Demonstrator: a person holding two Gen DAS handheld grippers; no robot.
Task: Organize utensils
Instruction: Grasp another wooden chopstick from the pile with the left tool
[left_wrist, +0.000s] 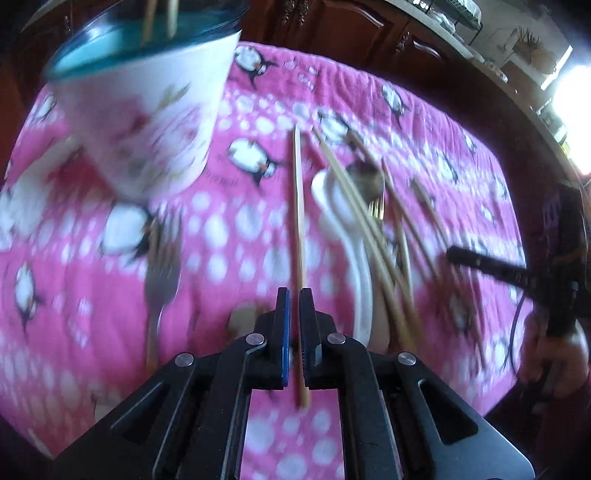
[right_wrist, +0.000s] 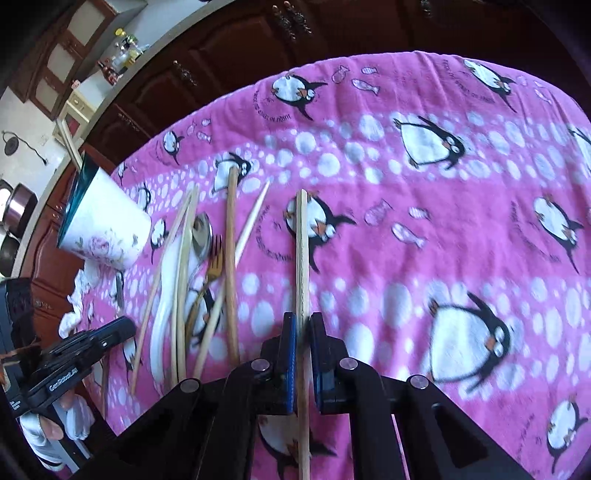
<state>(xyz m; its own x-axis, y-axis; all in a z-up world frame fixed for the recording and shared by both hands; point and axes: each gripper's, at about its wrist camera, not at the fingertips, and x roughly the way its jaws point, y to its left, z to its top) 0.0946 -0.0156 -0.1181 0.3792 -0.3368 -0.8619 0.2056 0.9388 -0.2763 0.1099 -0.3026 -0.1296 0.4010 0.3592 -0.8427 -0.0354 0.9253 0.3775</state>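
Left wrist view: left claw (left_wrist: 294, 295) is pinched tight on a single wooden chopstick (left_wrist: 298, 206), which runs straight up between the pads and sticks out both ways.
Right wrist view: same deal, right claw (right_wrist: 302, 318) is clamped on its own chopstick (right_wrist: 302, 251), the stick passing between the pads and pointing away over a penguin print.
Loose pile: sits between the two claws, with more chopsticks (right_wrist: 231, 258), a white spoon (right_wrist: 164, 295), a metal spoon (right_wrist: 202, 234) and a gold fork (right_wrist: 214, 258), all crossed over each other flat on the cloth.
Extra fork: a silver fork (left_wrist: 160, 273) lies by itself left of the held stick, pretty blurry.
Cup: white flowery cup (right_wrist: 105, 229) with a blue rim stands near the far left of the pile, a couple of sticks (left_wrist: 159, 18) already poking out the top.
Cloth: pink penguin blanket (right_wrist: 461, 155) covers the whole table.
Person: a bare hand (left_wrist: 550, 354) grips the right tool's handle, and a hand in a white glove (right_wrist: 55, 428) the left one's.
Background: dark wood cabinets (right_wrist: 229, 51) behind the table.
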